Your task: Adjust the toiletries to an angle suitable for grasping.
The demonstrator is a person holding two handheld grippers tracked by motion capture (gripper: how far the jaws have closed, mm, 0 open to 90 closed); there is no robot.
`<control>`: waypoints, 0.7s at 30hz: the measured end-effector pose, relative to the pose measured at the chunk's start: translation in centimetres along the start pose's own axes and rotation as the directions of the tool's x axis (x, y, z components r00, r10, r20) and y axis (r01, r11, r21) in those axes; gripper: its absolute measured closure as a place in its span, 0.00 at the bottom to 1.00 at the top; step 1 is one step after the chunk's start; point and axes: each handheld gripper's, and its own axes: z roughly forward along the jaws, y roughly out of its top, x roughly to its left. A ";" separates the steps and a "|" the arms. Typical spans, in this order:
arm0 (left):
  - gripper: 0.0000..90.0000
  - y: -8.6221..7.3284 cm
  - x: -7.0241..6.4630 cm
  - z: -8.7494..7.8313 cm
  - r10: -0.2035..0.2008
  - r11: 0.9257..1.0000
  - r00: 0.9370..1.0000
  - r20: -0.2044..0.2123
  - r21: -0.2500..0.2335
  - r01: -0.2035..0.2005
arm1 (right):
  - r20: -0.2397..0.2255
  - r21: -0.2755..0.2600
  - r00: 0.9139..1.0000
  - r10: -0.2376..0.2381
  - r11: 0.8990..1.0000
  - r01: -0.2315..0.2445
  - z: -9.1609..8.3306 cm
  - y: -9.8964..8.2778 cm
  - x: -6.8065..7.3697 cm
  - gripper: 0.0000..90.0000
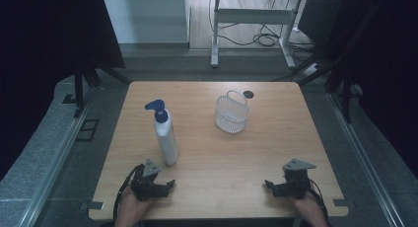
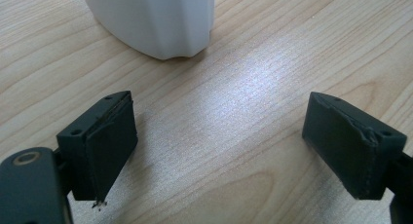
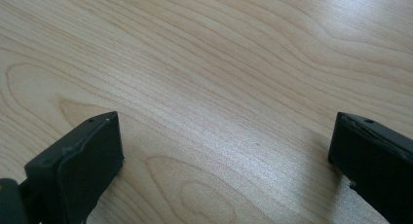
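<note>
Setting: lab recording station. Evidence: lone wooden desk (image 1: 212, 158) ringed by black curtains (image 1: 44, 34), metal frame struts (image 1: 81, 89), loose floor cables (image 1: 261, 38), bare equipment stand (image 1: 251, 19).

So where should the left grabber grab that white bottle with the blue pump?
Probably around the bottle's white body, low down, coming in level from the near side, where the open left gripper already sits. The bottle stands upright, its sides are smooth and narrow, while the blue pump on top looks awkward and could turn.

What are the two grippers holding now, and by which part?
Nothing. The left gripper and the right gripper are both open over bare table; the pump bottle stands untouched.
</note>
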 end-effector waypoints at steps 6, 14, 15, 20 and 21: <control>0.13 0.0 0.0 0.0 0.002 1.000 1.000 0.003 0.000 -0.002 | 0.000 0.000 1.000 0.000 1.000 0.000 0.0 0.0 0.0 0.00; 0.13 0.0 0.1 0.0 0.005 1.000 1.000 0.007 -0.001 -0.005 | -0.001 0.000 1.000 0.000 1.000 0.000 0.0 0.0 0.0 0.00; 0.13 0.0 0.1 0.0 0.005 1.000 1.000 0.007 -0.001 -0.005 | 0.000 0.000 1.000 0.000 1.000 0.000 0.0 0.0 0.0 0.00; 0.13 0.0 0.1 0.0 0.005 1.000 1.000 0.007 -0.001 -0.005 | -0.001 0.000 1.000 0.000 1.000 0.000 0.0 0.0 0.0 0.00; 0.13 0.0 0.1 0.0 0.005 1.000 1.000 0.007 -0.001 -0.005 | -0.001 0.000 1.000 0.000 1.000 0.000 0.0 0.0 0.0 0.00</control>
